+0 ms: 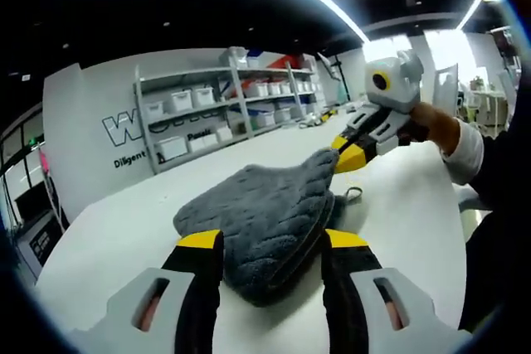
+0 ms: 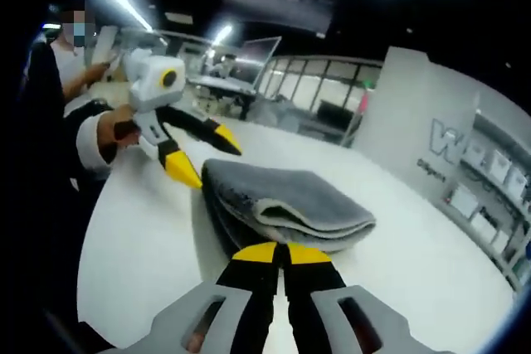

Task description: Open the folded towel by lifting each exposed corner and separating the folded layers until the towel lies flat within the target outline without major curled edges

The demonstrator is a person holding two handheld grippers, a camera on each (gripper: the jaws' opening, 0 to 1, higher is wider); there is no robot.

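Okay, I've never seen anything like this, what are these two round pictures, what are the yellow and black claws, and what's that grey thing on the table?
A person holds a hand tool with two jaws in each hand, and a camera rides on each. In the left gripper view the left gripper stands open around the near end of a folded grey towel; the right gripper pinches its far corner. The right gripper view looks from the opposite side: its own jaws are closed at the towel's layered edge, and the left gripper is open. The towel lies on a white table, not yet unfolded.
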